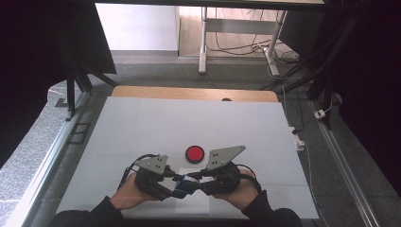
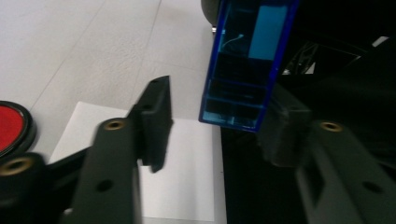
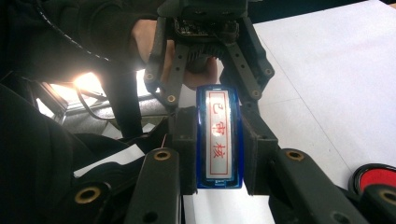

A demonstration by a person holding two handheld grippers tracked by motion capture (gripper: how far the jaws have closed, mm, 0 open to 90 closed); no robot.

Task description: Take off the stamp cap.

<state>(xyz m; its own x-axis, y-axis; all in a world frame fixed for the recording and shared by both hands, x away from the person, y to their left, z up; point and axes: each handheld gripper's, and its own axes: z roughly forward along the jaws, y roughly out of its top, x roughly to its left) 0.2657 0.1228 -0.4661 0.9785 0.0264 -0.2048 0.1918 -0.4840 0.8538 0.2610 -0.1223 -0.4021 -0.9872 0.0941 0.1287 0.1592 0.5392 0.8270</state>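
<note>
Stamp [image 3: 219, 140], blue and clear, sat clamped between the right gripper's [image 3: 218, 154] fingers, its white face bearing red characters 已审核 in a red frame. Left gripper's [image 2: 217, 123] fingers flanked its far end, one pad apart, jaws not yet gripping. Red pad [image 1: 194, 153] lay just beyond both.

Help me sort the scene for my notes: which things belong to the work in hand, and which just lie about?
In the work:
- blue stamp, clamped in the right gripper
- left gripper, jaws around the stamp
- white paper sheet beneath

Lying about:
- red ink pad
- white table cover
</note>
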